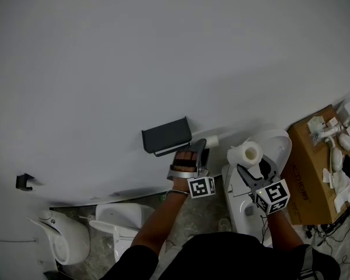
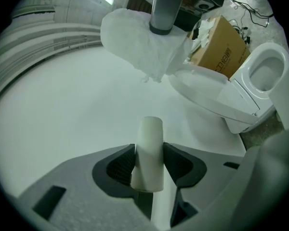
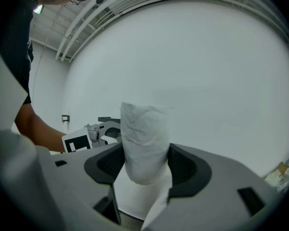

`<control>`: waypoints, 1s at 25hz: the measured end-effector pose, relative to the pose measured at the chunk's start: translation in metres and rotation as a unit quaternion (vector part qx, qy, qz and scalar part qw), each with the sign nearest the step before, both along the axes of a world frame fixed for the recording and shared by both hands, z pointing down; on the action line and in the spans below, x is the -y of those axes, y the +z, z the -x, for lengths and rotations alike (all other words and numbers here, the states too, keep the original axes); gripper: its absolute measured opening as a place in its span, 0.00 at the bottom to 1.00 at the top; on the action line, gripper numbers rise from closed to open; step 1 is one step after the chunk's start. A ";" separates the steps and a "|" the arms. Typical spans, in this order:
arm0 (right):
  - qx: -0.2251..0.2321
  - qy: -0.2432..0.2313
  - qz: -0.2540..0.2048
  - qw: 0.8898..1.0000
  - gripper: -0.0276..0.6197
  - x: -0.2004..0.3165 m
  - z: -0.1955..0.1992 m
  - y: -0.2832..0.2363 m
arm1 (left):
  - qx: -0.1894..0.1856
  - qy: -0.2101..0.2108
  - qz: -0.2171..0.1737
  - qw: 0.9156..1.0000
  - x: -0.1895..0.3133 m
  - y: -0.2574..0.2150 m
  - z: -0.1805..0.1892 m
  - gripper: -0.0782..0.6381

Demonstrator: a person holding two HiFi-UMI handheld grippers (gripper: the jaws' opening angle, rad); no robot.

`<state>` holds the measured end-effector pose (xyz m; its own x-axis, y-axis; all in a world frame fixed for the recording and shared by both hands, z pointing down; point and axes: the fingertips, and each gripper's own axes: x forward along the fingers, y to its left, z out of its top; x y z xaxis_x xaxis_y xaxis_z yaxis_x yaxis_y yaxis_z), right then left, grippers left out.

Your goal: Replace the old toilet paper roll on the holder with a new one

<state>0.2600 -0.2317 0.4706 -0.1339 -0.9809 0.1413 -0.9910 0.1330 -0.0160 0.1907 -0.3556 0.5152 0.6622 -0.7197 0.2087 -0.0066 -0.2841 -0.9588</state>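
A dark grey paper holder (image 1: pixel 166 136) hangs on the white wall. Just right of it, my left gripper (image 1: pixel 199 149) is shut on a bare white cardboard tube (image 1: pixel 212 140). In the left gripper view the tube (image 2: pixel 149 150) stands pinched between the pads of the left gripper (image 2: pixel 149 161). My right gripper (image 1: pixel 254 165) is shut on a full white toilet paper roll (image 1: pixel 247 153), held over the toilet. In the right gripper view the roll (image 3: pixel 145 143) fills the right gripper (image 3: pixel 145 163), a loose sheet hanging below. The left gripper view shows that roll (image 2: pixel 135 42) at the top.
A white toilet (image 1: pixel 277 144) stands under the right gripper; its bowl (image 2: pixel 265 73) shows in the left gripper view. A cardboard box (image 1: pixel 308 174) with small items sits at the right. Another white toilet (image 1: pixel 64 238) is at lower left. A small black hook (image 1: pixel 24 181) is on the wall.
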 end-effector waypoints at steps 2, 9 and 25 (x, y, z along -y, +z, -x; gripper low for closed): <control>0.000 0.009 0.000 1.000 0.46 -0.004 -0.007 0.000 | -0.003 0.005 -0.002 1.000 -0.003 -0.003 -0.006 0.37; 0.000 0.024 -0.004 1.000 0.46 -0.013 -0.017 -0.002 | -0.027 0.011 0.006 1.000 -0.019 -0.011 -0.010 0.37; 0.006 0.036 -0.014 0.999 0.46 -0.001 -0.008 -0.008 | -0.248 0.005 0.138 0.959 -0.056 -0.064 0.048 0.37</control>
<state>0.2677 -0.2310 0.4629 -0.0646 -0.9915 0.1126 -0.9977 0.0621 -0.0257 0.1432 -0.2993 0.4512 0.7357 -0.6755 0.0489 -0.4380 -0.5296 -0.7264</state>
